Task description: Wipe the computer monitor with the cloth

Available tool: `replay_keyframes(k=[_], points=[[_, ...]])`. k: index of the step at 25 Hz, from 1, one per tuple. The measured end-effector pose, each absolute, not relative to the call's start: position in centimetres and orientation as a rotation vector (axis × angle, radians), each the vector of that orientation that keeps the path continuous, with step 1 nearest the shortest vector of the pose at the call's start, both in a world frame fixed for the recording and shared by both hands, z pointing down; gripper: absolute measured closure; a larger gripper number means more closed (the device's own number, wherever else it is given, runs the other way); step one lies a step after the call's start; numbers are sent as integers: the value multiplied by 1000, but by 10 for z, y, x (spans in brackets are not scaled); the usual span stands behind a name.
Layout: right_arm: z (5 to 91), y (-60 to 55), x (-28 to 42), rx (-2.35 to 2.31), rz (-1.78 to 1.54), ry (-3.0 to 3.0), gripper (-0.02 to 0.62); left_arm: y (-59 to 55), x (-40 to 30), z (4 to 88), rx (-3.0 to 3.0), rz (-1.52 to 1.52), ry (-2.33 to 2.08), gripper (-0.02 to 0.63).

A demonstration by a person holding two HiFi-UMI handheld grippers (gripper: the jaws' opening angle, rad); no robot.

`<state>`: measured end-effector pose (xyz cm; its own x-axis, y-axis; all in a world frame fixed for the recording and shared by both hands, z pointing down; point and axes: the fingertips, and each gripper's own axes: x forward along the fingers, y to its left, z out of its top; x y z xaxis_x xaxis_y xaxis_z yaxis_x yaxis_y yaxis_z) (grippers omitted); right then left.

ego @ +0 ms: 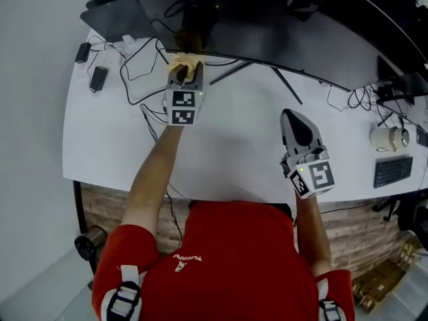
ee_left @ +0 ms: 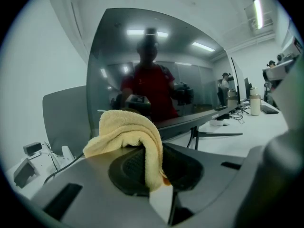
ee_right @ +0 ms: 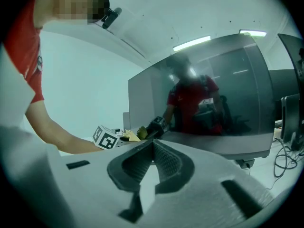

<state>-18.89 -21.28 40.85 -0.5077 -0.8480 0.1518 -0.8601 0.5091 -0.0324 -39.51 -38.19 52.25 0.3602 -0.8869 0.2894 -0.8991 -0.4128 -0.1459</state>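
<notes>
The yellow cloth is pinched in the closed jaws of the left gripper, held up just in front of the lower edge of the dark curved monitor, whether touching the glass I cannot tell. The right gripper has its jaws together on nothing, above the white bench, well apart from the cloth. Black cables lie at the bench's left, a mug and keyboard at its right.

We see yellow terry cloth, bunched, folded, pinched in jaws of left gripper; we place it just before lower edge of wide curved monitor, contact unclear; screen dark, glossy, upright on white desk.
</notes>
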Motion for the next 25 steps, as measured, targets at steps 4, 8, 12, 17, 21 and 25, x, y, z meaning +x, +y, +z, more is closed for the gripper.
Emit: replay_keyframes(k=[4,8,12,17,21,25], points=[[408,-211,-164,1503,164,-2631,591,-377,-368,521,2556,507,-1673,551],[405,-209,-143,1507,166,-2643,592,-370,-339,521,2565,521,-1653,551],[404,-204,-124,1520,171,-2646,591,-366,-314,521,2567,518,-1640,551],[405,-198,-94,1553,188,-2632,591,-360,-277,521,2575,517,-1609,551],[405,-194,-75,1570,198,-2631,591,-355,-248,520,2582,515,-1580,551],[405,-189,-55,1588,208,-2633,591,-349,-218,520,2586,517,-1557,551]])
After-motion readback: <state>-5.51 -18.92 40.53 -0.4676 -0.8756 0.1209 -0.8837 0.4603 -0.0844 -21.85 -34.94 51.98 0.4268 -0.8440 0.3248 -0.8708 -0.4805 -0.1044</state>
